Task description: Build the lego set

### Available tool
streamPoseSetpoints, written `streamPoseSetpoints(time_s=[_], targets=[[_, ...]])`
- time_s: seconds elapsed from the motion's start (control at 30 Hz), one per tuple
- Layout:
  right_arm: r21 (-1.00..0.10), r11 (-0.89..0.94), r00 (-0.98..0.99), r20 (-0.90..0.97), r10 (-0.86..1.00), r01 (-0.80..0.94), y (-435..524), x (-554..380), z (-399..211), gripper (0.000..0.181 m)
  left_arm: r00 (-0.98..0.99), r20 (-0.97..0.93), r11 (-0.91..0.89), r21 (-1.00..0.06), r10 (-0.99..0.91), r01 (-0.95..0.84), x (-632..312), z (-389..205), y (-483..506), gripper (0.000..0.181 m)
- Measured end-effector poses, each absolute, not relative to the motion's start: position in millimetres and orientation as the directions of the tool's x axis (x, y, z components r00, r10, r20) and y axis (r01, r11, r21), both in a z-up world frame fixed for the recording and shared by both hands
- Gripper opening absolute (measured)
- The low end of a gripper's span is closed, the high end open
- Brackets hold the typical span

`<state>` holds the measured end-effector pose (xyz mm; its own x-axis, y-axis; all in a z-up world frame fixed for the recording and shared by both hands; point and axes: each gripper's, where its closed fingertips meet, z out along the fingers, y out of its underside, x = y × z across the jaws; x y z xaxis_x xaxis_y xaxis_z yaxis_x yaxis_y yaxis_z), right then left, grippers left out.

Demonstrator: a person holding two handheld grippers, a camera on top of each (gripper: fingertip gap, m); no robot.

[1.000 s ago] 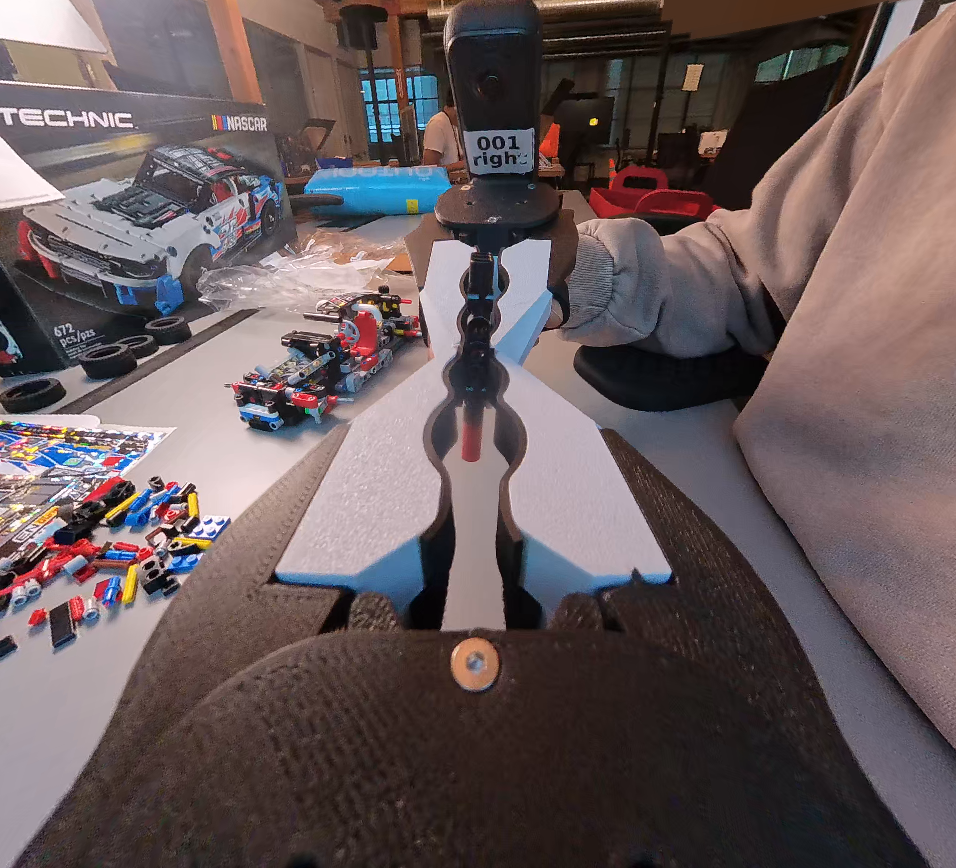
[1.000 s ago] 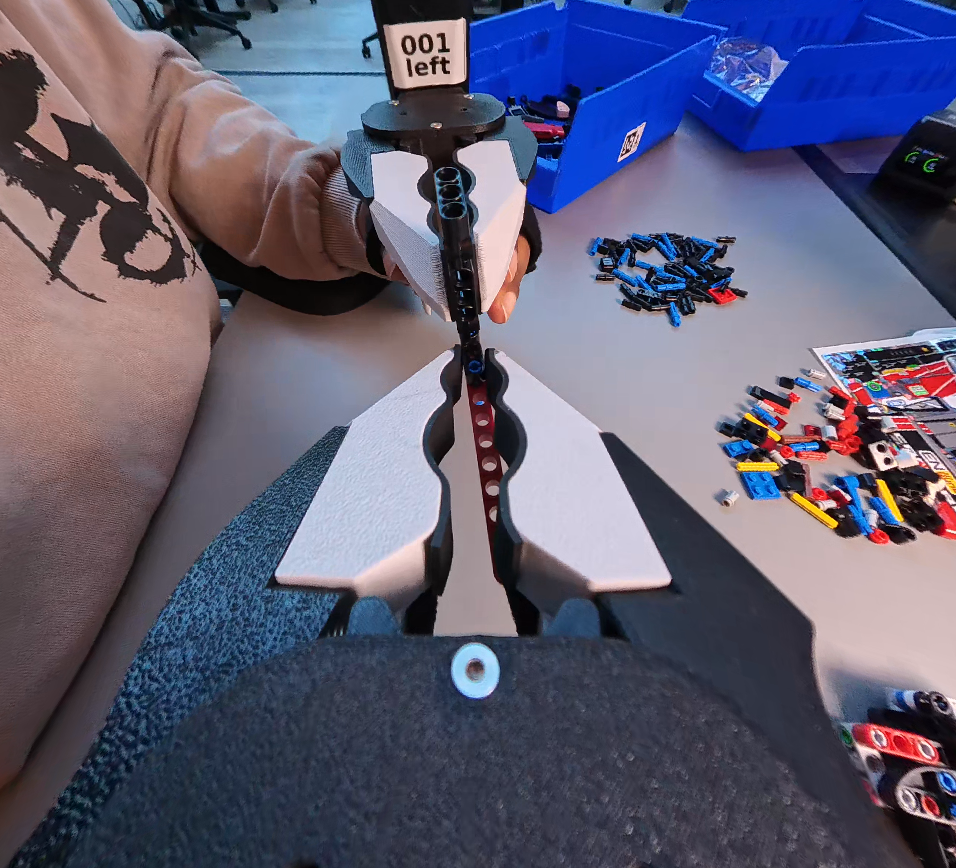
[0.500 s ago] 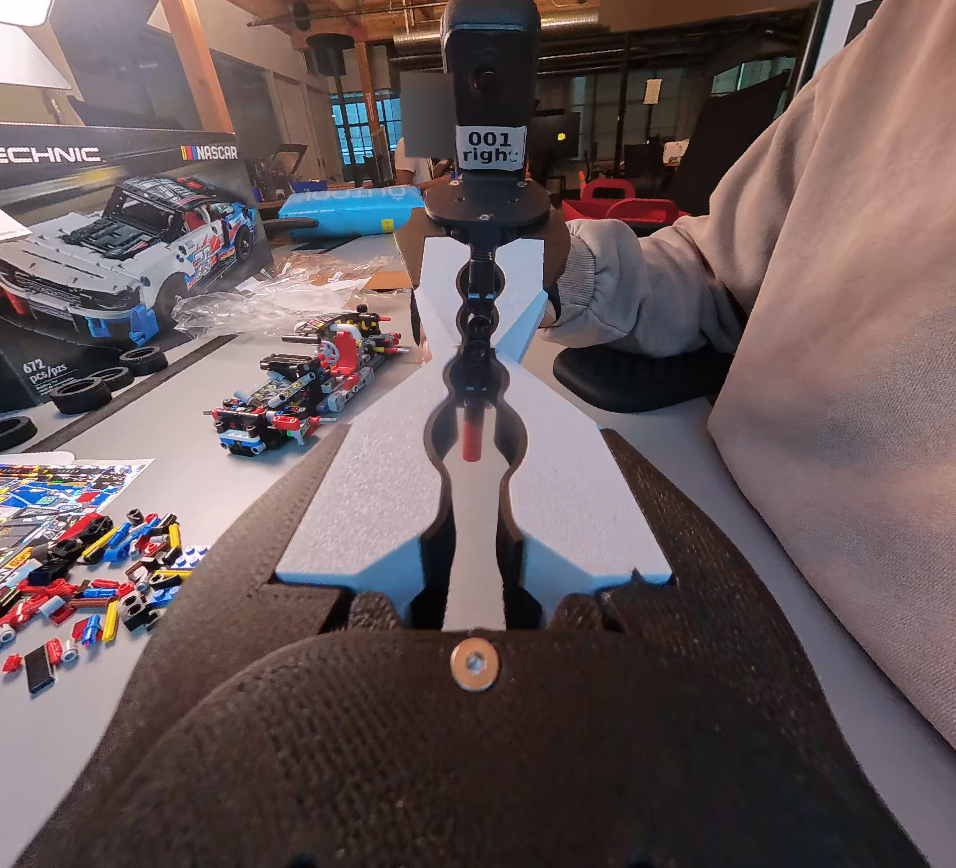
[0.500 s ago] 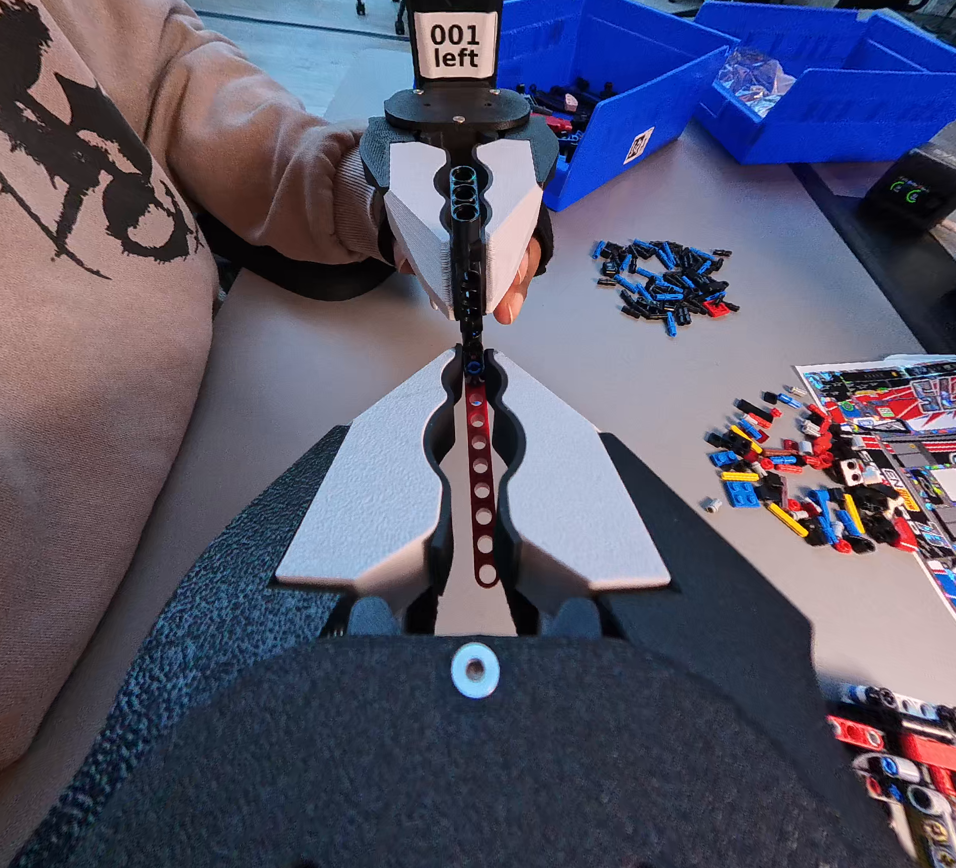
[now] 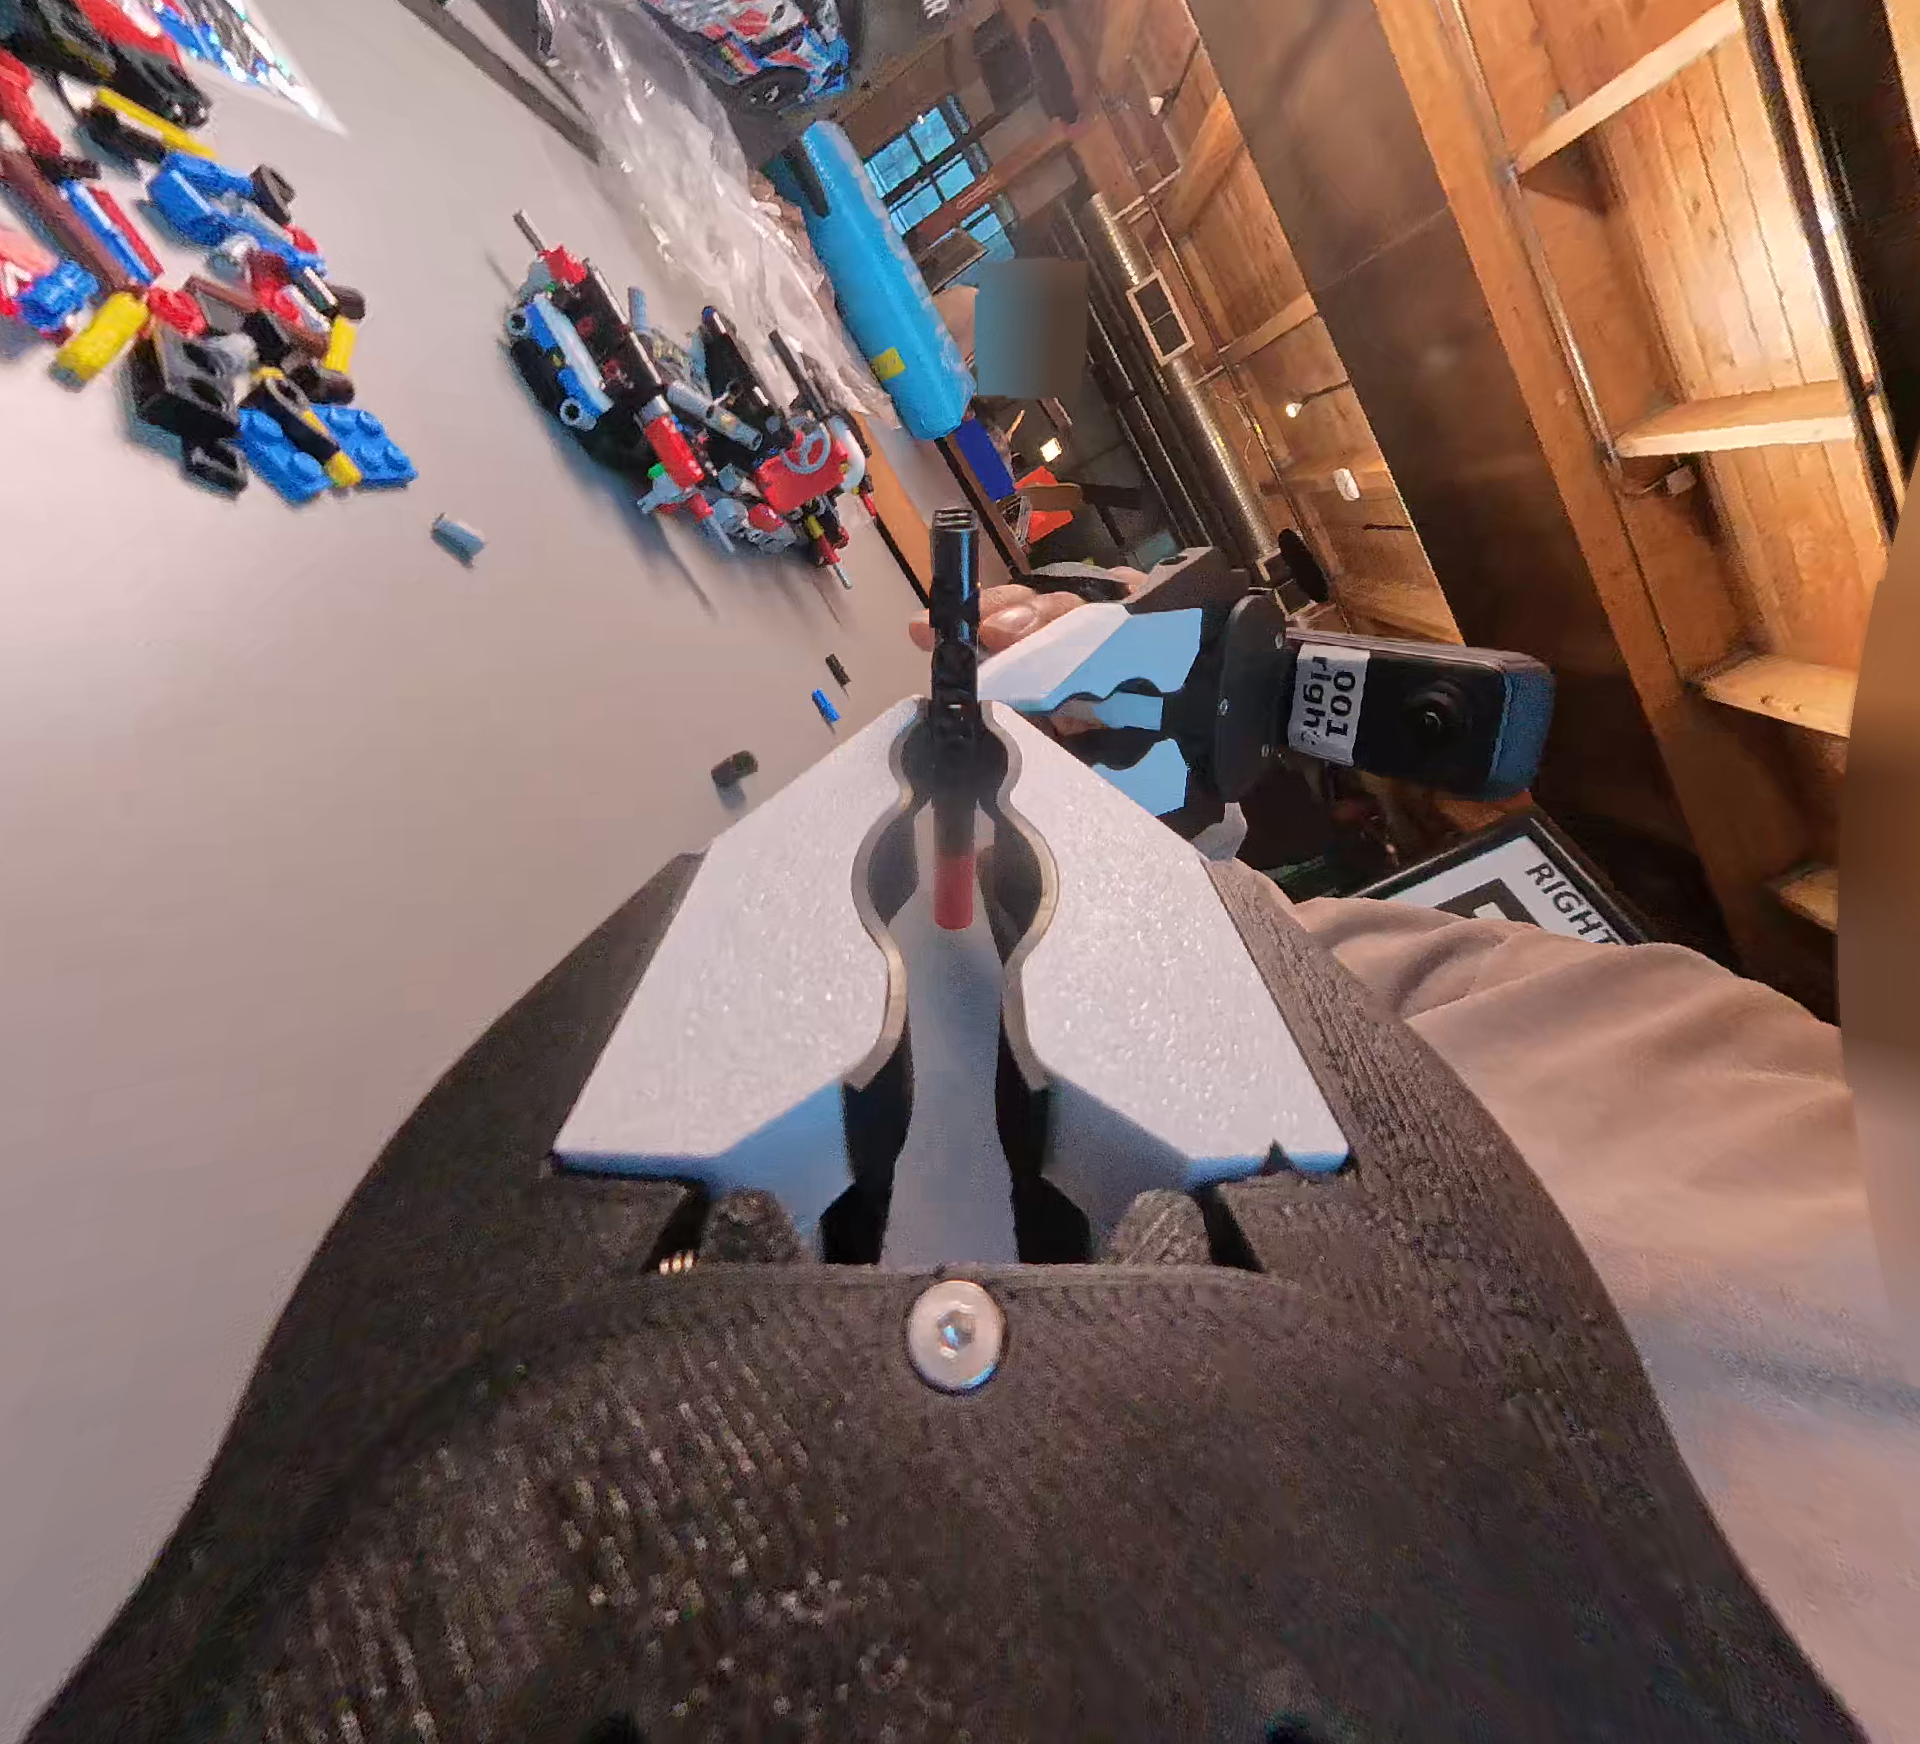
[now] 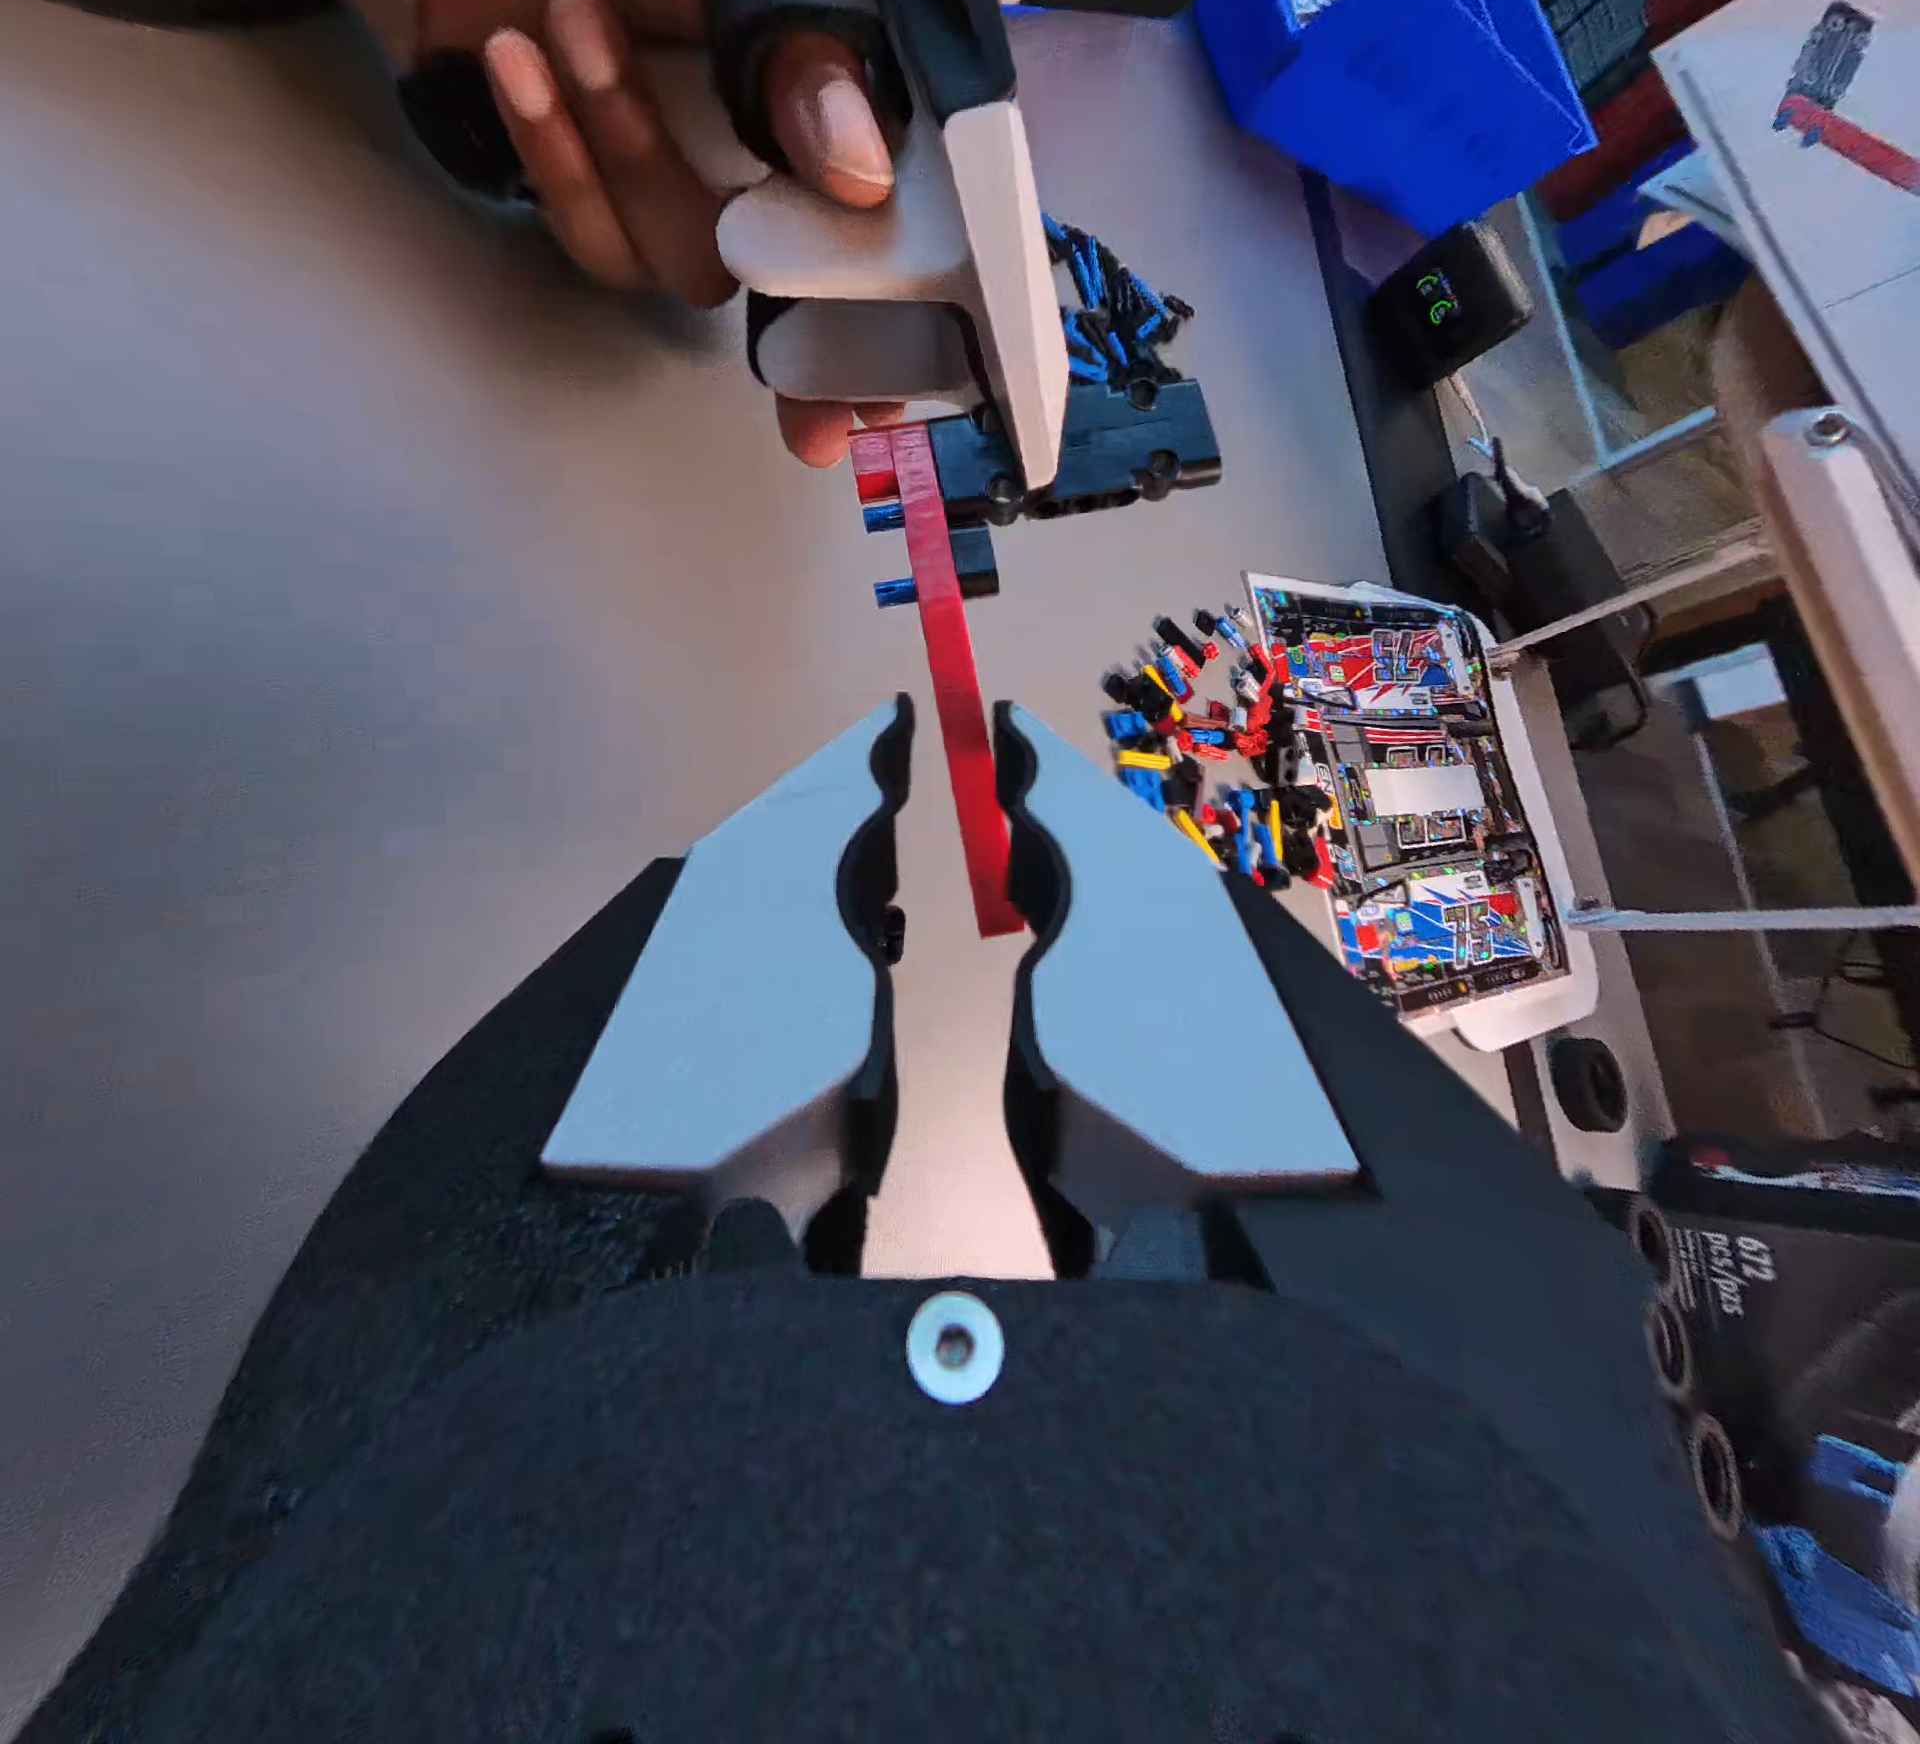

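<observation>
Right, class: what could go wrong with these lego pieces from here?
The right gripper stands open around the long red plastic beam, so only its joint to the black beam block in the shut left gripper bears it; it might pop off. A sideways move could also lever it loose.

1. Bare grey tabletop (image 6: 312, 655) is left open on one side of the long red holed beam (image 6: 961, 707).
2. The opposite side is crowded by scattered small coloured bricks (image 6: 1195, 759) and a printed sticker sheet (image 6: 1403, 811).
</observation>
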<state>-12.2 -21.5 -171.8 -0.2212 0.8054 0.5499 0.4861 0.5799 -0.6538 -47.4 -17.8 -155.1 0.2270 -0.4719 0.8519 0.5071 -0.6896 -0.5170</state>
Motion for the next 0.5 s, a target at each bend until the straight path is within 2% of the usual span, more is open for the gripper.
streamPoseSetpoints(time_s=[0.03, 0.2, 0.33, 0.43, 0.47, 0.5], targets=[[-0.640, 0.592, -0.229, 0.561, 0.796, 0.490, -21.5, -13.0, -175.8, 0.006, 0.231, 0.857, -0.698, -0.511, -0.461, 0.501, -47.0, -158.3, -17.6, 0.005], [-0.677, 0.549, -0.220, 0.513, 0.830, 0.491, -19.5, -13.1, -177.5, 0.008, 0.169, 0.893, -0.726, -0.438, -0.416, 0.530, -49.1, -160.5, -16.3, 0.005], [-0.656, 0.567, -0.237, 0.526, 0.817, 0.497, -19.9, -11.3, -181.0, 0.006, 0.172, 0.896, -0.730, -0.435, -0.409, 0.527, -49.0, -162.4, -16.4, 0.005], [-0.694, 0.523, -0.247, 0.464, 0.850, 0.495, -24.1, -10.5, -182.1, 0.005, 0.203, 0.869, -0.704, -0.487, -0.452, 0.516, -48.4, -159.2, -16.4, 0.005], [-0.717, 0.490, -0.240, 0.430, 0.871, 0.495, -23.3, -9.6, -180.9, 0.004, 0.229, 0.843, -0.684, -0.530, -0.486, 0.500, -47.6, -156.6, -16.9, 0.010], [-0.741, 0.459, -0.231, 0.397, 0.888, 0.490, -21.3, -7.8, -178.6, 0.005, 0.262, 0.810, -0.657, -0.581, -0.524, 0.481, -47.2, -153.2, -17.4, 0.023]])
